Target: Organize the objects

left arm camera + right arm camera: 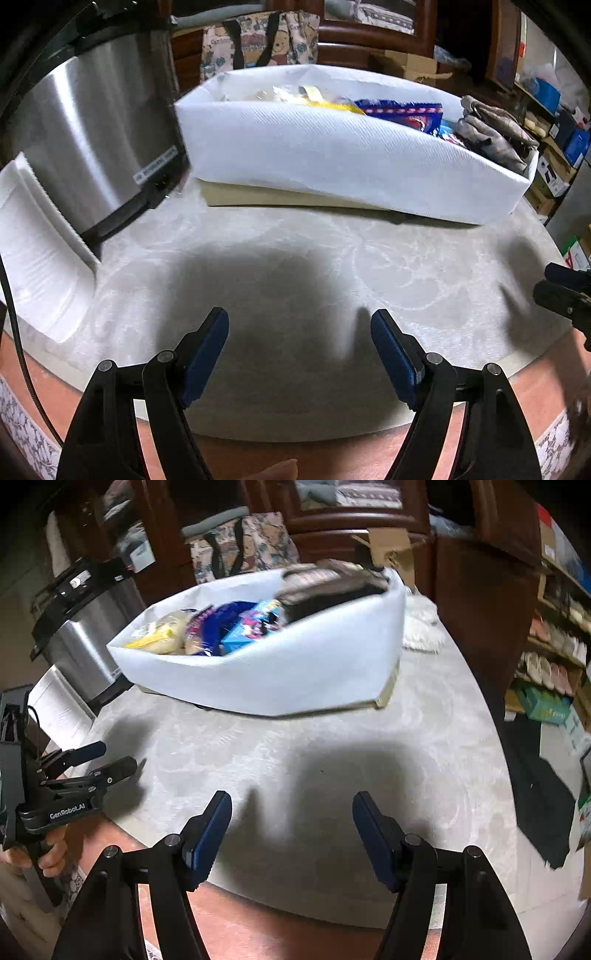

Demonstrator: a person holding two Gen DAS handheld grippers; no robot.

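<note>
Both claws hang empty over the bare front of the worktop (pixel 424 258). The left claw (pixel 299 354) stands wide apart; the right claw (pixel 291 829) is parted too, nothing between its pads. The white bin (pixel 332 158) sits at the back of the worktop, holding snack packets (pixel 402 110) and grey gloves (pixel 495 129), beside a steel pot (pixel 92 136).

Light from overhead throws soft dark shadows across the pale tabletop (pixel 295 236), glare streaks the steel cooker (pixel 92 122), the white fabric bin (pixel 280 668) smears with motion blur (fisheye corners go black).
</note>
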